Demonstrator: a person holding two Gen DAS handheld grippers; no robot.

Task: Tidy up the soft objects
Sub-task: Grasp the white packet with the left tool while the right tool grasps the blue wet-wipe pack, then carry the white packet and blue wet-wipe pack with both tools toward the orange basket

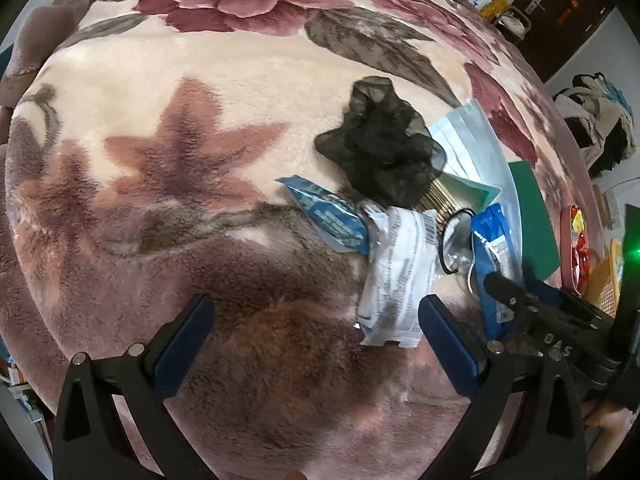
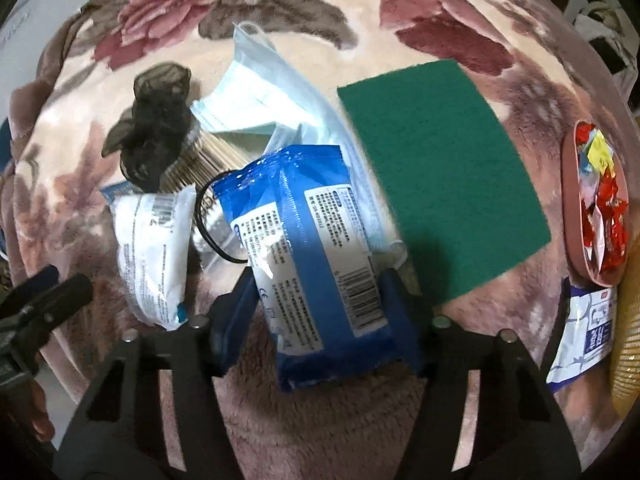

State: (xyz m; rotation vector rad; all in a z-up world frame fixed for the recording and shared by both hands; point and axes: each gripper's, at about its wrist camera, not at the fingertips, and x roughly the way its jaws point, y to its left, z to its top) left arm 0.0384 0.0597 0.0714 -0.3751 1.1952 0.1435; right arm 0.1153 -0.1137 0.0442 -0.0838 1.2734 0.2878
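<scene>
A pile of soft items lies on a floral blanket (image 1: 160,128). My right gripper (image 2: 316,296) is shut on a blue wipes pack (image 2: 312,256), one finger on each long side. The pack also shows in the left wrist view (image 1: 494,248). My left gripper (image 1: 316,332) is open and empty just left of a white packet (image 1: 396,276), which also shows in the right wrist view (image 2: 154,252). A black mesh scrunchie (image 1: 384,148) lies behind, also seen in the right wrist view (image 2: 156,128). Light blue face masks (image 2: 272,92), a black hair tie (image 2: 212,220) and a green scouring pad (image 2: 440,192) lie around the pack.
A small blue sachet (image 1: 324,212) lies left of the white packet. A pink tray of red candy wrappers (image 2: 600,204) sits at the right edge, with a blue-and-white packet (image 2: 584,332) and a yellow woven basket (image 2: 628,360) below it. Clothes (image 1: 600,120) are heaped beyond the bed.
</scene>
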